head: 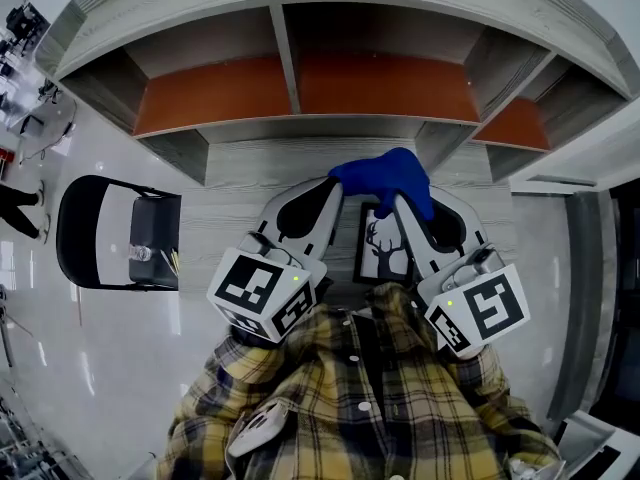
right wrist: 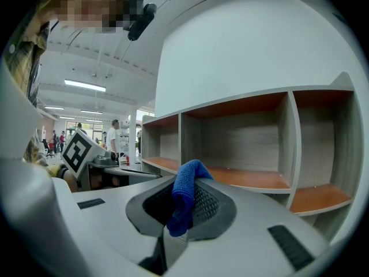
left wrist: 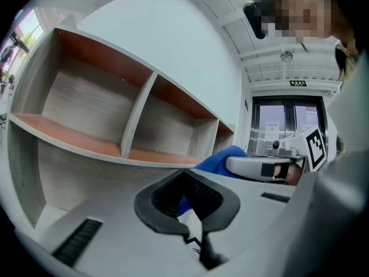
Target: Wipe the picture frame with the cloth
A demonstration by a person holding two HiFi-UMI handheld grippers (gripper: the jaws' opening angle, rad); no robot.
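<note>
In the head view a black picture frame [head: 385, 248] with a deer print stands between my two grippers, over the grey wooden desk [head: 250, 163]. My right gripper [head: 402, 204] is shut on a blue cloth [head: 385, 173], which bunches above the frame's top edge. In the right gripper view the cloth [right wrist: 184, 195] hangs out of the shut jaws of that gripper [right wrist: 183, 213]. My left gripper [head: 333, 186] lies along the frame's left side. In the left gripper view its jaws [left wrist: 187, 203] are closed on the frame's edge [left wrist: 196, 244], with the cloth [left wrist: 222, 157] behind.
A shelf unit with orange boards [head: 300, 88] rises at the back of the desk, its compartments bare. A black chair [head: 110, 233] with a bottle on it stands to the left on the glossy floor. People [right wrist: 112, 134] stand far off.
</note>
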